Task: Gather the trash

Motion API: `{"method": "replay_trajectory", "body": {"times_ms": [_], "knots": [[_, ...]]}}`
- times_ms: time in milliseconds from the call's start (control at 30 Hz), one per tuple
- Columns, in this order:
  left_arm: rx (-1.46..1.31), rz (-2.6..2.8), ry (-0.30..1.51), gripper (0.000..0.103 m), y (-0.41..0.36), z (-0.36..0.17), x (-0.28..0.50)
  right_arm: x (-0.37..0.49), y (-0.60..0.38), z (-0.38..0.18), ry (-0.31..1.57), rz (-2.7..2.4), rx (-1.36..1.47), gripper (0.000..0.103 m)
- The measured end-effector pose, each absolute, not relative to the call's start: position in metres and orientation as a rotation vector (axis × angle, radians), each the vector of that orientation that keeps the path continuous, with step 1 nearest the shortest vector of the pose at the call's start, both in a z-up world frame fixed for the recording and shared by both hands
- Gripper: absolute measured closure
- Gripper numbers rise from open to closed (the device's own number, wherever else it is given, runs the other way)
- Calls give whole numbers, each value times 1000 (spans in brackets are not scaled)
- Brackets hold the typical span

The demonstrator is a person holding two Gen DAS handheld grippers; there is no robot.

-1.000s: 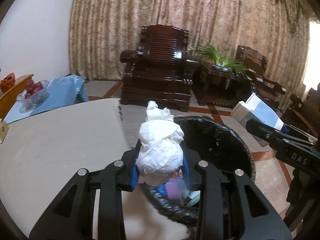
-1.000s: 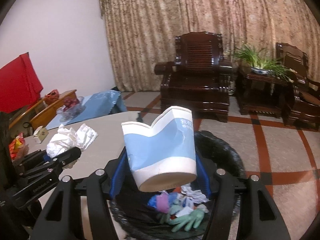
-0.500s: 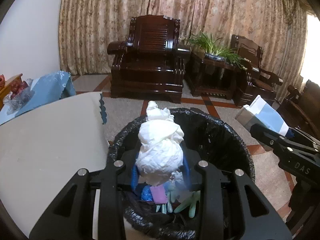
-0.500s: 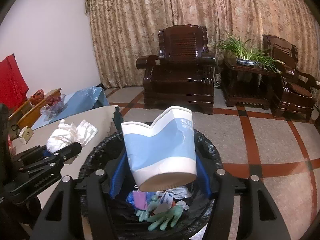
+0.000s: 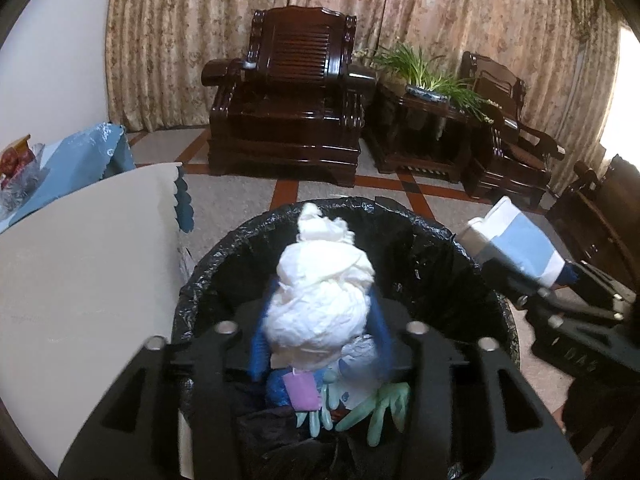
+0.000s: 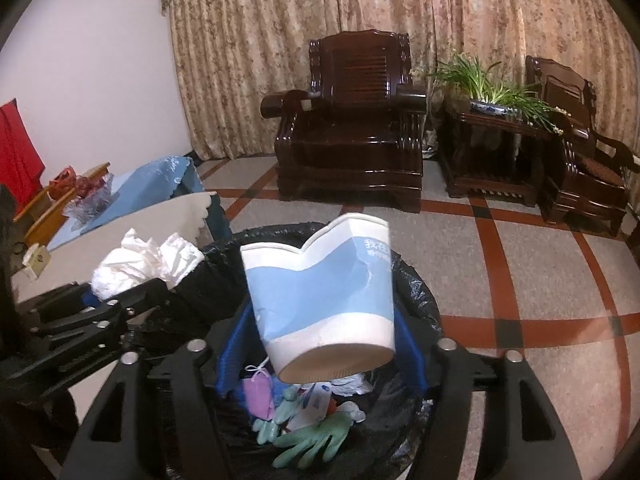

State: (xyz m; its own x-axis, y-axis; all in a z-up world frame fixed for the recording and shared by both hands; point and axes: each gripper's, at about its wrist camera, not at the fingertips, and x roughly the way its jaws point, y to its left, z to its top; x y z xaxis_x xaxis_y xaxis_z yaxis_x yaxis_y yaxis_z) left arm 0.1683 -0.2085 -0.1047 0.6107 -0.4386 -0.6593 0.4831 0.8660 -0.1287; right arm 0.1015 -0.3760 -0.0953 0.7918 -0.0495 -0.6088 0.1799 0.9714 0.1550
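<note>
White crumpled tissue, one wad of it, is clamped between the blue pads of the left gripper and is held above the open mouth of one black-lined trash bin. One dented blue-and-white paper cup is pinched in the right gripper, base towards the camera, also over the bin, whose rim is seen in the right wrist view. Both grippers are thus closed on their loads (two pieces of trash, neither let go). The same wad is seen from the side in the right wrist view, over the bin's left rim; the cup appears at the bin's right rim in the left wrist view.

Inside the bin, two pale green gloves at least are made out, along with one purple scrap and some white wrappers (their number cannot be told). One beige table stands just beside the bin's left side. Two dark wooden armchairs are set against one patterned curtain, with one potted plant between them.
</note>
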Motion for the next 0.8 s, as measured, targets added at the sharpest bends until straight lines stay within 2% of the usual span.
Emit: {"method": "replay_trajectory", "body": {"times_ms": [33, 67, 200, 367, 567, 800], "knots": [[55, -539, 745, 42, -208, -105, 169, 104, -374, -97, 655, -130, 197, 24], [48, -538, 744, 37, -206, -105, 169, 106, -372, -99, 660, -140, 187, 20], [45, -533, 732, 28, -201, -101, 169, 105, -377, -105, 675, -167, 182, 8], [51, -517, 711, 15, -192, -89, 163, 94, -378, -99, 665, -171, 206, 6], [69, -491, 694, 9, -175, -70, 143, 77, -372, -83, 645, -144, 226, 6], [64, -442, 685, 8, -142, -51, 113, 53, -349, -57, 626, -90, 216, 6]]}}
